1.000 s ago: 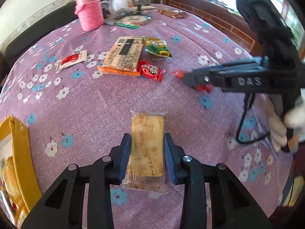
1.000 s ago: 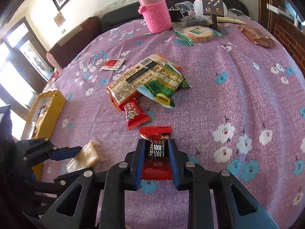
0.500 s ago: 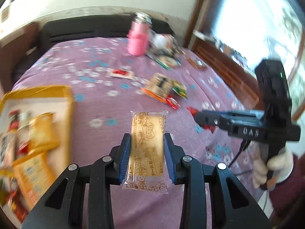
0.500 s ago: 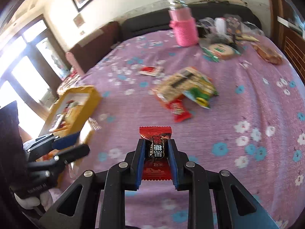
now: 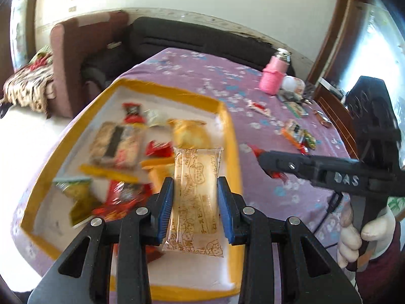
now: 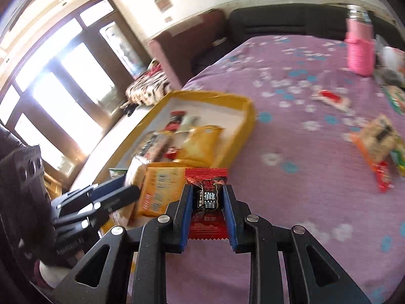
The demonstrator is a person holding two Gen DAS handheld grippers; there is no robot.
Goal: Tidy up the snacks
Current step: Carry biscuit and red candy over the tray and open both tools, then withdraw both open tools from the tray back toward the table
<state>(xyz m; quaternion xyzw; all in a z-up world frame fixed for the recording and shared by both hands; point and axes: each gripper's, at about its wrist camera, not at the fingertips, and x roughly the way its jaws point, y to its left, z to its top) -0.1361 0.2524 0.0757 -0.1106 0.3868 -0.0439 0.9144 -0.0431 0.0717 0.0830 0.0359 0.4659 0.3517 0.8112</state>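
My left gripper [image 5: 195,190] is shut on a clear-wrapped pale biscuit pack [image 5: 196,190], held above the near right part of the yellow tray [image 5: 230,136]. The tray holds several snack packs, among them a rice cracker bar [image 5: 115,143] and a yellow bun pack [image 5: 188,134]. My right gripper [image 6: 206,197] is shut on a red wrapped candy [image 6: 206,200], hanging over the purple cloth just right of the yellow tray [image 6: 249,116]. The right gripper [image 5: 263,155] also shows side-on in the left wrist view, and the left gripper [image 6: 131,187] shows at the left of the right wrist view.
A purple flowered tablecloth [image 6: 303,152] covers the table. Loose snacks [image 6: 377,141] lie at the right, a red sachet [image 6: 329,96] further back. A pink-sleeved bottle [image 6: 359,48] stands at the far right. Sofas and a bright window lie beyond the table's left edge.
Both grippers swung left across the table, each carrying its snack, away from the loose snack pile. The yellow tray has come from the frame edge to under the left gripper.
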